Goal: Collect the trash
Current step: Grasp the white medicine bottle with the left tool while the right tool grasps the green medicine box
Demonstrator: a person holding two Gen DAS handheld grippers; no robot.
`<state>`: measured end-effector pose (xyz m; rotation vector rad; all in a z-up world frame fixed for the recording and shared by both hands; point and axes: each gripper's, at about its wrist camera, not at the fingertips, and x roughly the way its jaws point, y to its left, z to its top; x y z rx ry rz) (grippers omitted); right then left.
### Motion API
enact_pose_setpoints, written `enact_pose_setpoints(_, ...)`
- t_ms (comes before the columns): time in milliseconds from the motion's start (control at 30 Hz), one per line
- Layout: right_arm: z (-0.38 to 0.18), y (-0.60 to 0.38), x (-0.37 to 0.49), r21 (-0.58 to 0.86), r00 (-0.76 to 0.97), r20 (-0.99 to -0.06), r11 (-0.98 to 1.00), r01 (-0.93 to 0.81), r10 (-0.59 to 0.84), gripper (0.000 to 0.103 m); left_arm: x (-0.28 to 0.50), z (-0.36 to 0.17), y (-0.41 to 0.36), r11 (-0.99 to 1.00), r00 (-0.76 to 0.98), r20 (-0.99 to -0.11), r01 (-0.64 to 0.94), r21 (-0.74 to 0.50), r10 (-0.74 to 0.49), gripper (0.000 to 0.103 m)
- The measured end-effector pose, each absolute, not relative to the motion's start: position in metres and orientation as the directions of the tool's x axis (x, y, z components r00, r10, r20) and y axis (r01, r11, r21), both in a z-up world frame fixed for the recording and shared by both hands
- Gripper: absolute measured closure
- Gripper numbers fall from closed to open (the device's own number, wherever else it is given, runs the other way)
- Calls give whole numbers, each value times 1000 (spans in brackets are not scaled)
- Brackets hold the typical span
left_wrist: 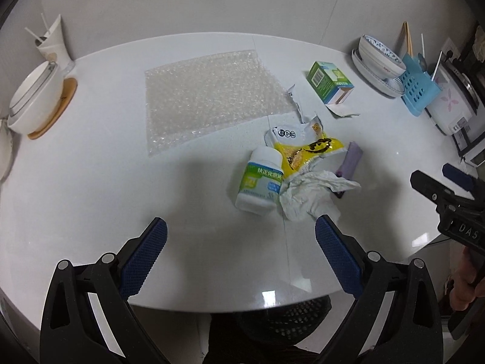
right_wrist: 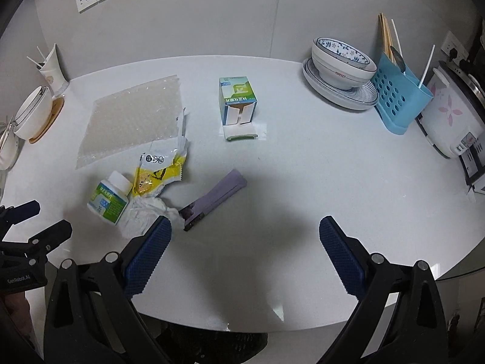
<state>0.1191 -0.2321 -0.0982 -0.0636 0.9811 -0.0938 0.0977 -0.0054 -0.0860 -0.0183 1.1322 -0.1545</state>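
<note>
Trash lies on the white table [left_wrist: 91,166]: a sheet of bubble wrap [left_wrist: 209,94], a white pill bottle on its side [left_wrist: 262,180], a yellow snack wrapper [left_wrist: 306,150], a crumpled tissue [left_wrist: 312,194], a purple packet [left_wrist: 351,159] and an open green-and-blue carton [left_wrist: 330,82]. My left gripper [left_wrist: 241,242] is open and empty, just in front of the bottle and tissue. My right gripper [right_wrist: 245,242] is open and empty, above the table near the purple packet [right_wrist: 216,198]. The bottle [right_wrist: 109,198], tissue [right_wrist: 145,212], wrapper [right_wrist: 157,173], carton [right_wrist: 238,100] and bubble wrap [right_wrist: 133,118] also show there.
A black mesh bin [left_wrist: 285,318] stands under the table's near edge. Stacked bowls on a plate [right_wrist: 342,69], a blue utensil holder [right_wrist: 400,97] and a rice cooker [right_wrist: 451,115] stand at the right. A bowl on a coaster [left_wrist: 36,97] and a paper cup [left_wrist: 54,45] stand at the left.
</note>
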Motion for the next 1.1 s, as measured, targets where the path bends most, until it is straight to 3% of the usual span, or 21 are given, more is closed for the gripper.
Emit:
enact_pose_setpoints(633,-108,-243,291,-150,499,-857,989,4,-131,9,168,-143,-26,972,287,-945,210,-100,-159,24)
enact_pose_setpoints(867,-128,-248,344,-134,442,-889,991,9,-124,13,170,-150,-29,966,254,-951,230,-117,-175,42)
enact_pose_setpoints(933,-135,-246,353,-122,417,-902,993,2,-112,21,172,-151,-29,966,249,-953,232,-115,-173,50)
enact_pose_setpoints(967,-139,-245,355,-111,409,-907,994,-4,-100,25,172,-151,-29,965,247,-953,234,-115,-174,59)
enact_pose_setpoints(1033,-147,-243,361,-108,379,-921,994,-15,-94,52,173,-150,-30,965,248,-954,241,-105,-166,61)
enact_pose_setpoints(1100,-147,-245,359,-105,380,-920,994,-2,-96,55,176,-147,-28,967,259,-952,233,-104,-165,61)
